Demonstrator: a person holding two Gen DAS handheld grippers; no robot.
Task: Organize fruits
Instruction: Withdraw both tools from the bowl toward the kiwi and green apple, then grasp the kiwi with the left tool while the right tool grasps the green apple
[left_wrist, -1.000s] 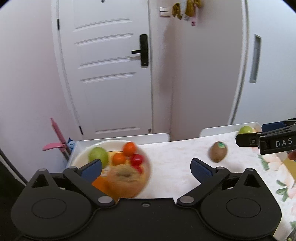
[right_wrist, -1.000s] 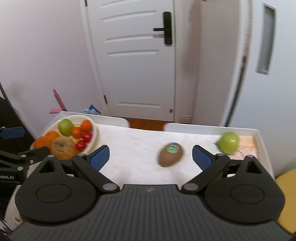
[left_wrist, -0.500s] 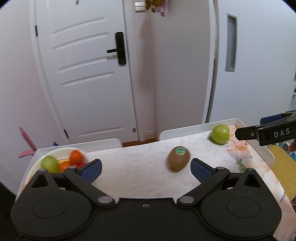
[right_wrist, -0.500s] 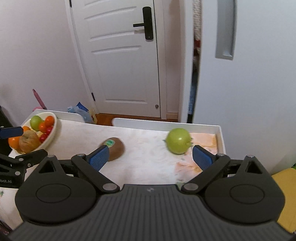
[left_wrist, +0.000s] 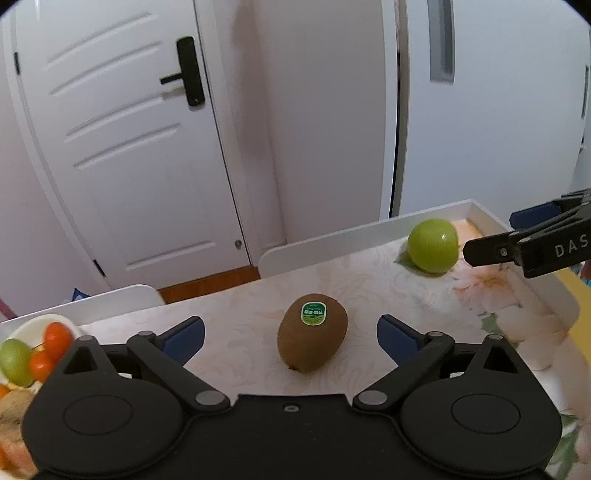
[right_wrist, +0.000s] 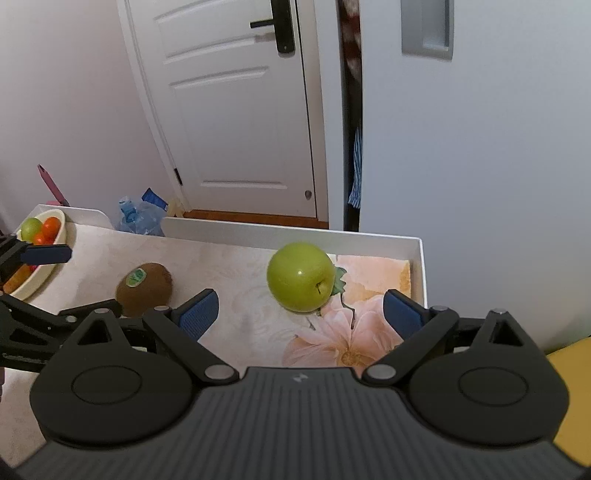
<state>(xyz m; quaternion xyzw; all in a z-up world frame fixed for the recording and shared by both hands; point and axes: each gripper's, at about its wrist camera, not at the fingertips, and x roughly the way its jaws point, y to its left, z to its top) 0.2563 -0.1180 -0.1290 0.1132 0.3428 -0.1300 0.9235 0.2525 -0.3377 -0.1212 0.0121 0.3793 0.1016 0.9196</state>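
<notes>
Left gripper (left_wrist: 290, 334): black linkage, blue-padded fingers (left_wrist: 183, 338), spread wide, nothing clamped. Brown fuzzy kiwi with a green oval sticker (left_wrist: 312, 332) lies on the tabletop right between the two pads, gap on both sides, no contact. Kiwi lies on its side, sticker facing up and away from the camera.

Right gripper (right_wrist: 300, 312): same build, blue pads (right_wrist: 197, 312) also wide apart, empty. Glossy round green apple (right_wrist: 301, 276) sits just ahead of the pads, roughly centred on the gap, not touched. Stem dimple faces the right wrist camera, slightly right of centre. In the left wrist view the right gripper's finger tip ends just beside the apple; can't tell whether it touches.

Table (right_wrist: 236, 325): pale floral-print cloth over a white raised-rim top. Apple rests at the edge of the pink flower print, near the far right corner. Kiwi is nearer the middle, to the left of the apple, the two well apart.

Cream round bowl (right_wrist: 40, 275) is at the far left end, holding a small green fruit (right_wrist: 31, 229), orange-red tomatoes (right_wrist: 50, 227) and other orange pieces, partly hidden by the left gripper in the right wrist view.

Background: white panelled door with a black lever handle (left_wrist: 186, 74), and a crumpled clear plastic bottle (right_wrist: 138, 218) on the floor behind the table.
</notes>
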